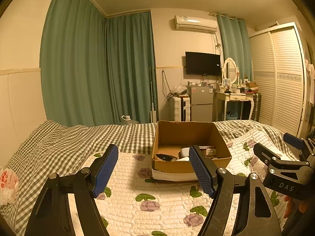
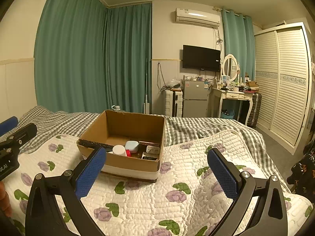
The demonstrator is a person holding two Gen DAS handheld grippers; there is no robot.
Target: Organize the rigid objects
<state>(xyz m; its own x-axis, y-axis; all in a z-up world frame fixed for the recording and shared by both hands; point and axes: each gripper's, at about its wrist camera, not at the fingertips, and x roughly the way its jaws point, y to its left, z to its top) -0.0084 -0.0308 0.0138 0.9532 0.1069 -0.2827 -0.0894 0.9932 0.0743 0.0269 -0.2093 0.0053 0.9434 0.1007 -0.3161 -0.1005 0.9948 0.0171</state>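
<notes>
An open cardboard box (image 1: 167,133) (image 2: 126,122) sits on the flowered quilt (image 1: 157,196) (image 2: 177,177) on the bed. Inside lie several rigid items: a black remote (image 2: 94,143), a white round jar (image 2: 119,149), a pale blue case (image 2: 132,146), a white adapter (image 2: 153,149) and a dark flat item (image 1: 164,156). My left gripper (image 1: 153,170) is open and empty, held above the quilt in front of the box. My right gripper (image 2: 156,174) is open and empty, in front of and to the right of the box. The right gripper also shows in the left wrist view (image 1: 275,147).
A green checked sheet (image 1: 69,137) covers the far bed. A plastic bag (image 1: 7,182) lies at the left edge. Beyond the bed stand green curtains (image 2: 88,59), a suitcase, a small fridge (image 2: 195,98), a dressing table (image 2: 232,96) and a louvred wardrobe (image 2: 285,88).
</notes>
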